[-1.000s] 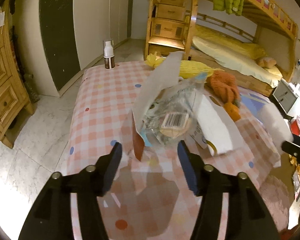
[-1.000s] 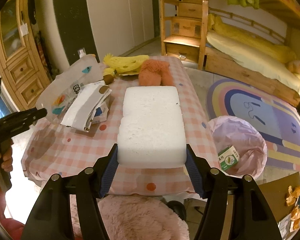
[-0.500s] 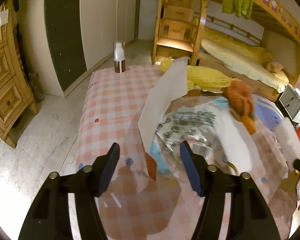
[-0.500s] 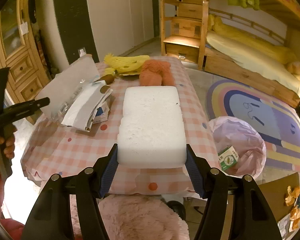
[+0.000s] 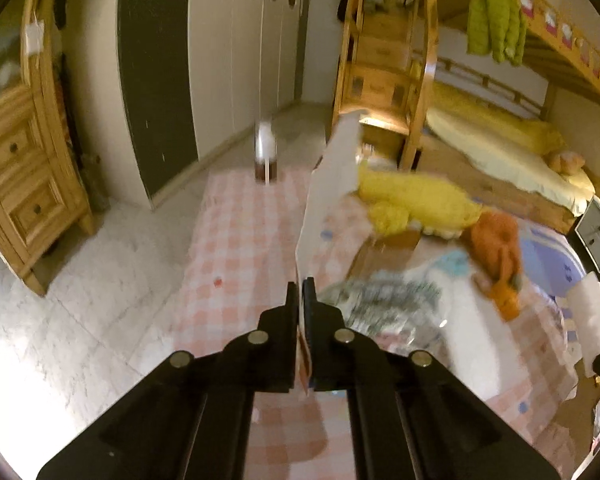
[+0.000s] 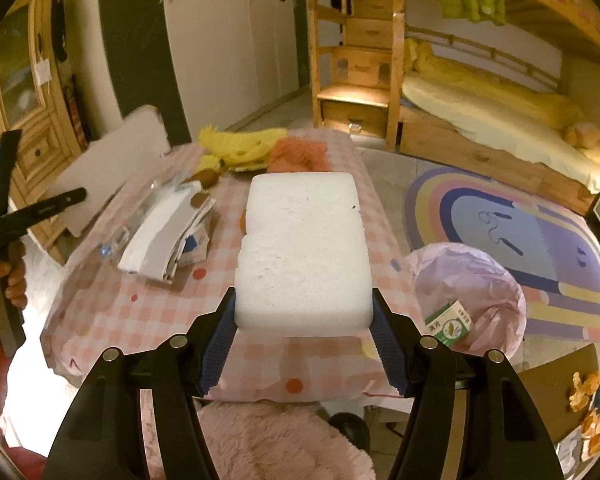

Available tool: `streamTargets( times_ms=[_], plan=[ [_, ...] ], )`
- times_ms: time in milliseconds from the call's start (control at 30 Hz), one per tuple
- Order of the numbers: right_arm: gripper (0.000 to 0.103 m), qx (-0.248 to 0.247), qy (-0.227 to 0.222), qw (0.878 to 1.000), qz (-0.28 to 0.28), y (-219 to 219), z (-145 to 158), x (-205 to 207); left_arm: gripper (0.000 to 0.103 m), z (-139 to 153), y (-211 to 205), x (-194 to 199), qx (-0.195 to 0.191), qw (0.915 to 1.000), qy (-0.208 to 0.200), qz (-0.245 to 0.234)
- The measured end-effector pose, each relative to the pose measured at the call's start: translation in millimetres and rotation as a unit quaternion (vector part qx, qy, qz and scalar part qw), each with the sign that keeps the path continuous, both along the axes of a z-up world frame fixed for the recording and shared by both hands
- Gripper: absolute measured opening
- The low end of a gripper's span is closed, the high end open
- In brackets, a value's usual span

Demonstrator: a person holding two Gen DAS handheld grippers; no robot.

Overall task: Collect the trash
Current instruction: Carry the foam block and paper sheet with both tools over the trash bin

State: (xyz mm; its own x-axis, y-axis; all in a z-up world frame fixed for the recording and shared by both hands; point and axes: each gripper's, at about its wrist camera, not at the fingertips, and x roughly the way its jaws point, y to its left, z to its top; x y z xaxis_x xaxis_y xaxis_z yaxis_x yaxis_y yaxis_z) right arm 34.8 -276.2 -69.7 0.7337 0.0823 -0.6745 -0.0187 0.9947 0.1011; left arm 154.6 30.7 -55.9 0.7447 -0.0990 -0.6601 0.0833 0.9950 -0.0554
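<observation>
Pink-and-white checked cloth covers the desk [image 6: 112, 312], and that's where most of the trash sits. Going from big to small: behind it there's a wooden bunk bed [image 6: 480, 128] with yellow bedding, and a rainbow rug [image 6: 540, 240] on the floor to the right.

Next to the desk's right edge is a bin lined with a pink bag [image 6: 480, 280], and a small green-and-white carton [image 6: 448, 322] is already lying in it.

The right hand-held gripper [image 6: 303, 340] is clamped on a big white foam block [image 6: 304, 248], blue pads pressing both sides of its near end. The block sticks out over the desk, a bit left of the bin.

On the far end of the desk there's a yellow fuzzy thing [image 6: 240, 148] with an orange fuzzy thing [image 6: 296, 154] right beside it. Closer in, a messy pile of papers and clear wrapper [image 6: 164, 236] lies left of the foam.

The left hand-held gripper [image 5: 300, 300] is squeezed tight on the bottom edge of a flat white card [image 5: 328, 208], which stands up tilted above the desk's left side. In the right wrist view you can see fingers [image 6: 14, 288] wrapped round that gripper's handle.

A small white-capped bottle [image 5: 265, 156] stands at the far left corner of the desk, pretty blurry.
</observation>
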Motion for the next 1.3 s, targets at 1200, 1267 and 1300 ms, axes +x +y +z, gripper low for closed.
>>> streamTargets(
  times_ms=[1200,1267,1300],
  plan=[
    [0.064,0.041,0.055,0.978,-0.198,-218.8,-72.4,1.6,0.002,-31.5,-359.7,-19.5,-0.001,0.9451,0.064,-0.32],
    [0.066,0.037,0.058,0.978,-0.198,-223.9,-76.7,10.7,0.002,-33.1,-371.0,-13.7,-0.002,0.9426,0.066,-0.328],
    [0.067,0.037,0.056,0.978,-0.196,-226.4,-78.6,15.1,0.003,-34.2,-373.7,-11.4,-0.002,0.9418,0.065,-0.33]
  ],
)
